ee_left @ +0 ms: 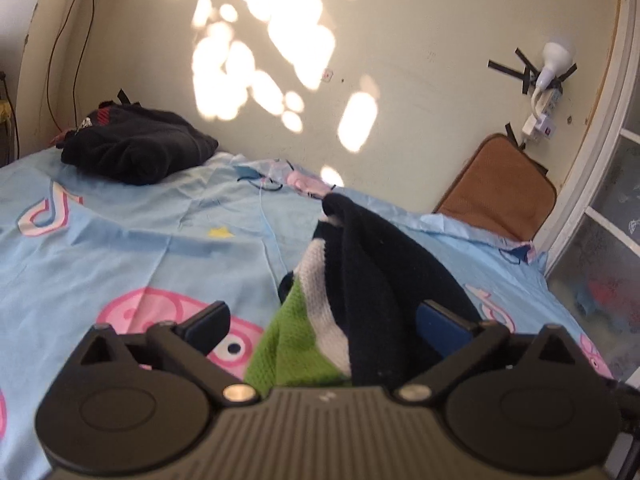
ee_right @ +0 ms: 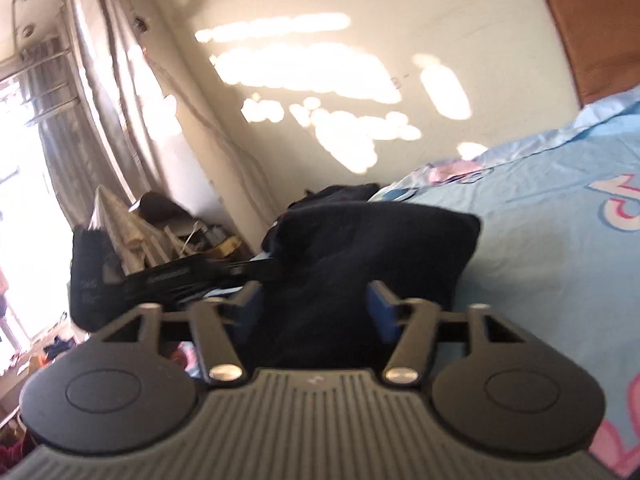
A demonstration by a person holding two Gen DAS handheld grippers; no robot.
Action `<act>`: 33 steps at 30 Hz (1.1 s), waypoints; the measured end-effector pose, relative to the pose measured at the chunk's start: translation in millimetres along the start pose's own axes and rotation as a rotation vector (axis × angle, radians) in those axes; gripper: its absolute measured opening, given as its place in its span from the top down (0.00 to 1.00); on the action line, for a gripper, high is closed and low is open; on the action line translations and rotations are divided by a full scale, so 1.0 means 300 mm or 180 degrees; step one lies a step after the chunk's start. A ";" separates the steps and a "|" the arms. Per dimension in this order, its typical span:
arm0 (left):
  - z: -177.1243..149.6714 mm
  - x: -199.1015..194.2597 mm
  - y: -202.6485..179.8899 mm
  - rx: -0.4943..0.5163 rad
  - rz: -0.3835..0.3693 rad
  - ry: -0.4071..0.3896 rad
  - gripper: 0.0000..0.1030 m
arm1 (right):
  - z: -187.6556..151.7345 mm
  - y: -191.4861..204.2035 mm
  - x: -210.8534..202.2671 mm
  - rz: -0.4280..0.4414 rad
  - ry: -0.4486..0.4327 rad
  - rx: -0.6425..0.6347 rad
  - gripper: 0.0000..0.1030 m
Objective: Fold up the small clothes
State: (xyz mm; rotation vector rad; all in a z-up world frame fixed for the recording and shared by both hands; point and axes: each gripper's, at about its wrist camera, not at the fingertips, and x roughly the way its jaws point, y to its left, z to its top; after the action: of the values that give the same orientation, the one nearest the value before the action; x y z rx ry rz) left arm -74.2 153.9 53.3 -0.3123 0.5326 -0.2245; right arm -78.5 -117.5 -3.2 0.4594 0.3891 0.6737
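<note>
A small knitted garment (ee_left: 360, 292), dark navy with a white stripe and a green part, hangs bunched between the fingers of my left gripper (ee_left: 324, 320), above the bed. The left jaws stand wide apart, and the cloth lies against the right finger (ee_left: 440, 324). In the right wrist view the same garment shows as a dark navy mass (ee_right: 360, 264) between the fingers of my right gripper (ee_right: 316, 308), whose jaws are also apart. The other gripper (ee_right: 160, 276) shows at the left, reaching into the cloth.
The bed has a light blue sheet (ee_left: 160, 240) with pink cartoon prints. A pile of black clothes (ee_left: 136, 148) lies at the far left by the wall. A brown cushion (ee_left: 500, 188) leans on the wall. A window with curtains (ee_right: 80, 120) is at the left.
</note>
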 end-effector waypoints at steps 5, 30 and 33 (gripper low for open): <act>0.025 0.068 0.049 -0.0175 -0.0245 0.0280 0.00 | 0.039 -0.135 0.054 -0.0120 0.0079 0.0600 0.10; 0.337 0.445 -0.122 -0.0244 -0.1471 0.0442 0.16 | 0.305 -0.159 0.343 0.0291 0.0525 0.0113 0.43; 0.414 0.599 -0.200 -0.0072 -0.1464 0.0434 0.15 | 0.396 -0.251 0.373 0.0073 0.0356 0.0041 0.43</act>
State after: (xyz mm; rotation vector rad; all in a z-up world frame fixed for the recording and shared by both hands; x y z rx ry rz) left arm 134.5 75.1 92.5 -0.4418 0.5934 -0.6893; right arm 96.9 -127.5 34.6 0.4399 0.4946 0.7214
